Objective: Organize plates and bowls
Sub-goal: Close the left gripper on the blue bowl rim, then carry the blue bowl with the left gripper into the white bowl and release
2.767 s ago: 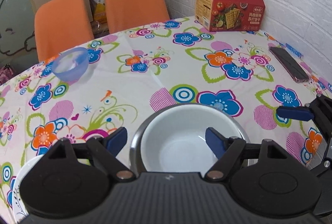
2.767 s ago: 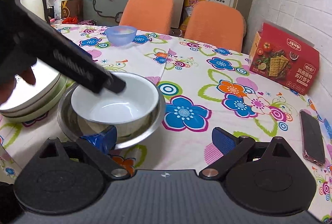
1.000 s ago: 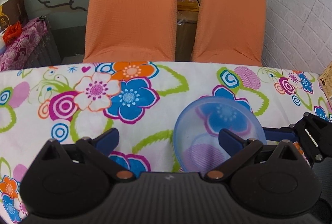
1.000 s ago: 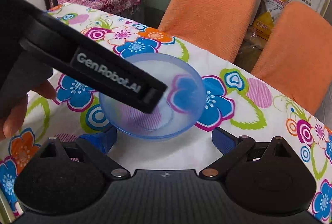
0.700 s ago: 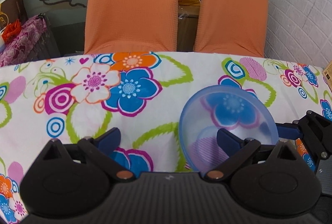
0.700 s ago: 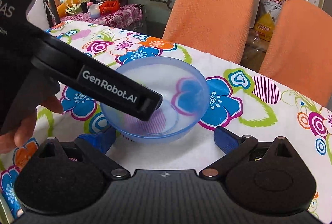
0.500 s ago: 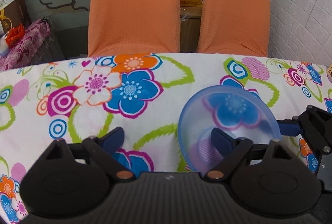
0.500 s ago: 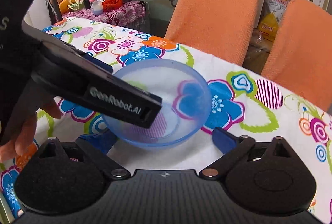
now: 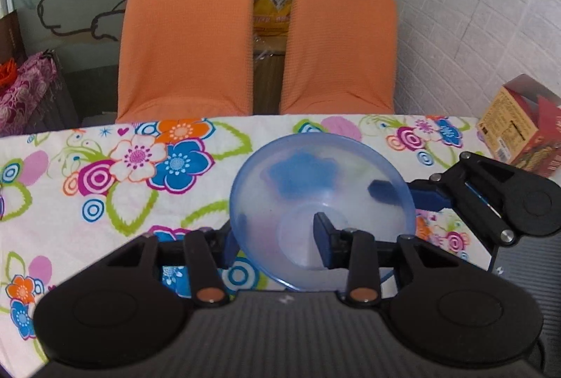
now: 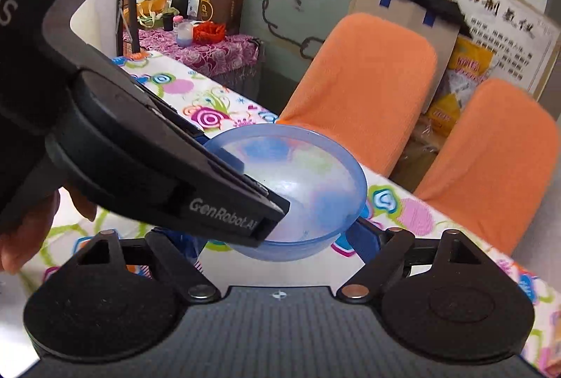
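Chairs (image 9: 257,41) back the blue bowl (image 9: 322,199), pinched by left hand-held gripper (image 9: 277,239), right hand-held gripper (image 10: 277,237) spread.

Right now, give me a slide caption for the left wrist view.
Left gripper pinches the rim of a translucent blue bowl above the floral tablecloth, right gripper alongside.

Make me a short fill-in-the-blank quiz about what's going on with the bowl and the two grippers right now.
1. The left gripper is shut on the rim of the translucent ____ bowl.
2. Behind the floral tablecloth stand two ____ chairs.
3. The right gripper is ____, its fingers either side of the bowl.

Missing words: blue; orange; open
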Available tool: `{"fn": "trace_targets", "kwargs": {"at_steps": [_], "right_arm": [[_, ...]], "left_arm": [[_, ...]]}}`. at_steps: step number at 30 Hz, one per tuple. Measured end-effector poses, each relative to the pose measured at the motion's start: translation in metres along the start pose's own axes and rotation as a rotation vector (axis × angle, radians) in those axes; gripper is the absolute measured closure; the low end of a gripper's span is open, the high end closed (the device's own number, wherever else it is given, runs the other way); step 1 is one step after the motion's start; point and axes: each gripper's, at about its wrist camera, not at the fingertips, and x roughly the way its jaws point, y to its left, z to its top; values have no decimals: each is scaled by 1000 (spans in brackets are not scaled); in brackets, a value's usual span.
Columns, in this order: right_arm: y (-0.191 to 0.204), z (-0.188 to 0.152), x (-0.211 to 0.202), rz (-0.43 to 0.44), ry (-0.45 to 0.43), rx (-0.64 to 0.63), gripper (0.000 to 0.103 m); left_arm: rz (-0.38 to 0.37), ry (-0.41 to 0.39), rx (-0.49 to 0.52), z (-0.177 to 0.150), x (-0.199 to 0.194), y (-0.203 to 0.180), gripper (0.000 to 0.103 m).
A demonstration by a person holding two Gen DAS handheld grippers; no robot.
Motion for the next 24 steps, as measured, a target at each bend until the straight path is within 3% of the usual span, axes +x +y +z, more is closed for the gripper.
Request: {"fn": "trace_targets", "kwargs": {"at_steps": [4, 8, 14, 21, 24], "right_arm": [[7, -7, -57, -27, -6, 12, 32], [14, -36, -103, -34, 29, 57, 32], [21, -100, -148, -62, 100, 143, 32], [30, -146, -163, -73, 110, 207, 32], [37, -158, -166, -108, 94, 166, 31]], "left_arm": [[-54, -28, 24, -13, -50, -32, 65], [-119, 7, 54, -46, -79, -69, 65], [-191, 69, 108, -117, -85, -124, 65], [-222, 124, 147, -166, -79, -156, 64], [-184, 110, 164, -173, -78, -157, 47]]}}
